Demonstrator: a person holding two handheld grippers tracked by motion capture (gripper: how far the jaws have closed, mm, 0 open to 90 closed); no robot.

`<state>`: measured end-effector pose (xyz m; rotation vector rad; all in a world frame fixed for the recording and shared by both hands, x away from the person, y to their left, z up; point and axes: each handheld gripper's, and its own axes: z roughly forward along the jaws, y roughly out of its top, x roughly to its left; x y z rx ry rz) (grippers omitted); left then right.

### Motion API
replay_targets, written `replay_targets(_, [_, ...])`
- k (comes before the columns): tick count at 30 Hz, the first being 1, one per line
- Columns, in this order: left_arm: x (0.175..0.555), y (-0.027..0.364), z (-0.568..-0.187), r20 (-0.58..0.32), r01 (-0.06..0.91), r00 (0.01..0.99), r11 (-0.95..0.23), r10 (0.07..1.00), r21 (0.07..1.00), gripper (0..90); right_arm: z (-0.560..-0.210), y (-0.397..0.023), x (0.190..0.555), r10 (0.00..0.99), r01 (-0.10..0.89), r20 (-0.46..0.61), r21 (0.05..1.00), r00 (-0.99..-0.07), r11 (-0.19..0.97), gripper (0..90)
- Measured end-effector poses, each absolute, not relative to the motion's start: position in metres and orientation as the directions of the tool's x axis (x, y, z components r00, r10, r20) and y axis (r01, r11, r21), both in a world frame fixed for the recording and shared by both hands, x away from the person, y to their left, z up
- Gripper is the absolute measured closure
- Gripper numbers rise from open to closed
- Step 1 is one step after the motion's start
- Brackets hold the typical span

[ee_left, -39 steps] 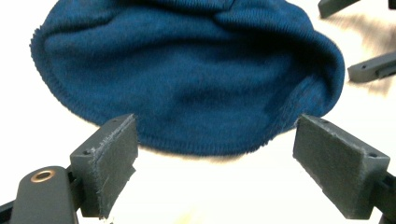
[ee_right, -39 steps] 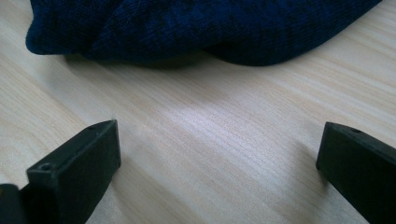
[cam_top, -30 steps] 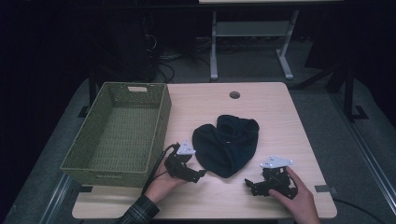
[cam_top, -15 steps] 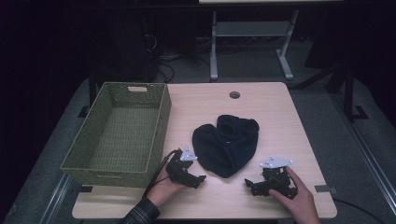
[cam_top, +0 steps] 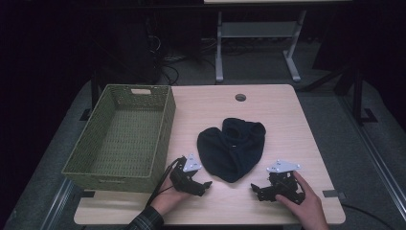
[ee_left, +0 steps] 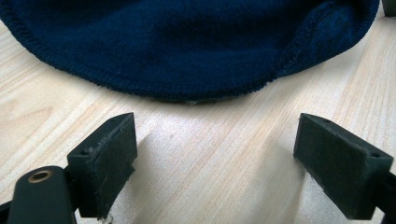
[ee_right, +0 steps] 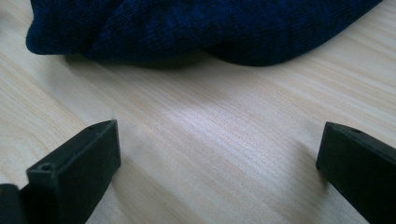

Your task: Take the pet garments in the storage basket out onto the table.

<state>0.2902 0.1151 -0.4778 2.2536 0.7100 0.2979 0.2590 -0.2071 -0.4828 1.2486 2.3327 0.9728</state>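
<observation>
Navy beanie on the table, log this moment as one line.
navy beanie: flat on table, untouched | left gripper: open, near its hem | right gripper: open, short of it | basket: empty

dim, dark surroundings; soft shadows; close views slightly blurred

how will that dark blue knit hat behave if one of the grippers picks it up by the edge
The dark blue knit hat lies slumped and folded, so it will probably hang limp. Its fuzzy knit likely grips rather than slips. On the wooden table a push would probably bunch it.
</observation>
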Motion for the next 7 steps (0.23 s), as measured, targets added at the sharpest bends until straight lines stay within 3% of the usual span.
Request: replay_targets(7, [0.2891, 0.1152, -0.4779, -0.002, 0.406, 0.814, -0.566, 0.581, 0.717, 12.9, -0.4828, -0.2071, 0.259, 0.824, 0.605, 0.035, 0.697, -0.566, 0.386, 0.0])
